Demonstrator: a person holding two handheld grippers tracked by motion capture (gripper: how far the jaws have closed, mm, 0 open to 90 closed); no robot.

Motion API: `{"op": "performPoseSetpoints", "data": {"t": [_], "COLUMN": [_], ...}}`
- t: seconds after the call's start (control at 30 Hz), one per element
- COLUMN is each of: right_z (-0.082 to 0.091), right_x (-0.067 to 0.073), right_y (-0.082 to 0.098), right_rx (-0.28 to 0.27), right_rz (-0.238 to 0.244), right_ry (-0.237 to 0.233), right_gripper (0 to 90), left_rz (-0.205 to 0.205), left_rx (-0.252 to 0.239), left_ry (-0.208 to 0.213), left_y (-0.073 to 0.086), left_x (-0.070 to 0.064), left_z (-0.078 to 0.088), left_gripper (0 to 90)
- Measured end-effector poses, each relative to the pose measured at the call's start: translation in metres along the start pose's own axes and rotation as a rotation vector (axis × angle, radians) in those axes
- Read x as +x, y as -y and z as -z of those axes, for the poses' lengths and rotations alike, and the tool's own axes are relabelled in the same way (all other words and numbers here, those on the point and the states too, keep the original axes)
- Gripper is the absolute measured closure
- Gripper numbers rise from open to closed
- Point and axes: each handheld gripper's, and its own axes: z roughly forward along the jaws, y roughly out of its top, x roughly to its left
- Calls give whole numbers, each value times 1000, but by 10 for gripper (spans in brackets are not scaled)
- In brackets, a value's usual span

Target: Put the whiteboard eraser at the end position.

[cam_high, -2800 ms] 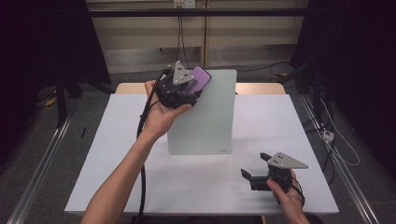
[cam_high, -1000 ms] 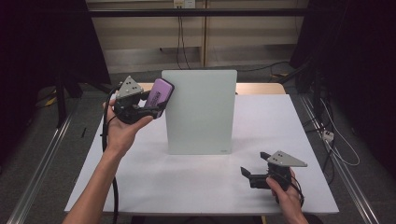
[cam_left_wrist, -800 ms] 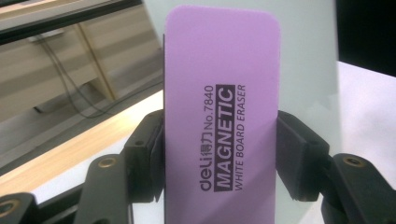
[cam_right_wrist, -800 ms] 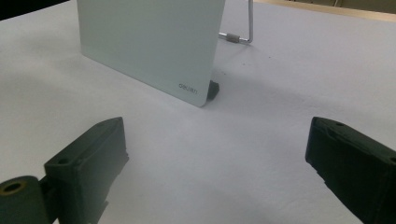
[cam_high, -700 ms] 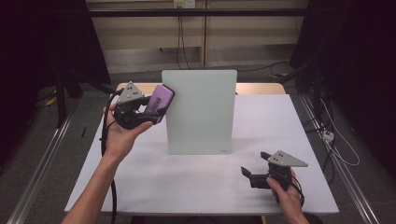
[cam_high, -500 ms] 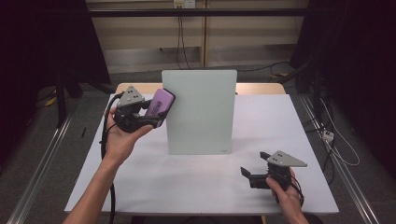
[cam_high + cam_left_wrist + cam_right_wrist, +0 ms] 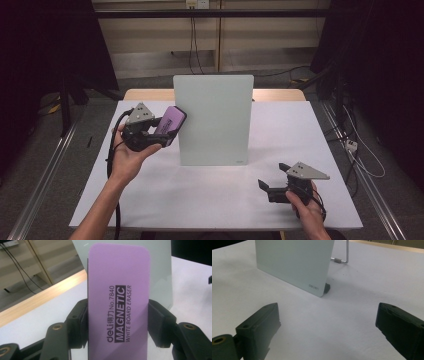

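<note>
Eraser first: the purple magnetic whiteboard eraser point(image 7: 169, 125) sits clamped between the fingers point(image 7: 78, 322) of the left gripper point(image 7: 161, 131), held in the air over the left part of the white worktop point(image 7: 210, 200), just beside the left edge of the upright glass whiteboard point(image 7: 214, 120). In the left gripper view the eraser point(image 7: 118, 302) stands lengthwise, and the pads press on its two long sides low down, so most of its length juts out past the grip; a knock on that free end against the board's edge could, I judge, twist it in the fingers or pop it loose. The whiteboard stands on a thin wire prop point(image 7: 342, 257) and a small dark foot point(image 7: 326, 288), as the right gripper view shows, so a firm push from the eraser side could slide it across the smooth worktop or tip it backward. Because the eraser is magnetic, it may also snap onto the board's face sooner than intended and drag the panel when pulled away. Farther right, the right gripper point(image 7: 274, 189) rests low on the worktop near the front edge, well apart from the board, its fingers point(image 7: 259, 325) spread wide with nothing between them; it is too far off to steady the board if it starts to shift.
</note>
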Motion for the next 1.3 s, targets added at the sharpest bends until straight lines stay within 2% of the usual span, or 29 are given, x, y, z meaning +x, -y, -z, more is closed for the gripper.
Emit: {"op": "performPoseSetpoints", "data": {"t": [0.07,0.13,0.3,0.4,0.47,0.5,0.57,0.67,0.87,1.07,1.17,1.3], "right_z": [0,-1,-4,-3,-1,-1,0,1,-2,-1,-2,-3], "right_x": [-1,-1,-1,0,0,0,0,0,-1,-1,-2,0], "right_y": [0,0,-1,0,0,1,1,1,1,1,0,-1], "right_rx": [1,5,7,10,8,7,8,4,6,2,4,3], "right_rz": [-2,-6,-11,-7,-2,0,7,8,7,-10,-1,2], "right_ry": [4,9,13,8,7,7,2,-7,-14,-17,-17,-23], "right_gripper": [53,53,54,53,54,54,53,52,54,53,54,54], "left_rz": [-4,6,24,18,17,15,-10,-29,-69,-125,-160,-186], "left_rx": [10,12,45,72,92,101,138,159,240,320,360,394], "left_ry": [13,54,68,89,117,135,142,163,233,287,307,367], "left_y": [2,5,10,10,10,10,9,10,15,20,26,31], "left_x": [2,5,7,6,4,2,-4,-13,-35,-57,-66,-78], "left_z": [-1,-3,-5,-7,-10,-12,-17,-24,-46,-67,-77,-84], "left_gripper": [407,407,407,407,407,407,407,407,406,406,406,406]}}
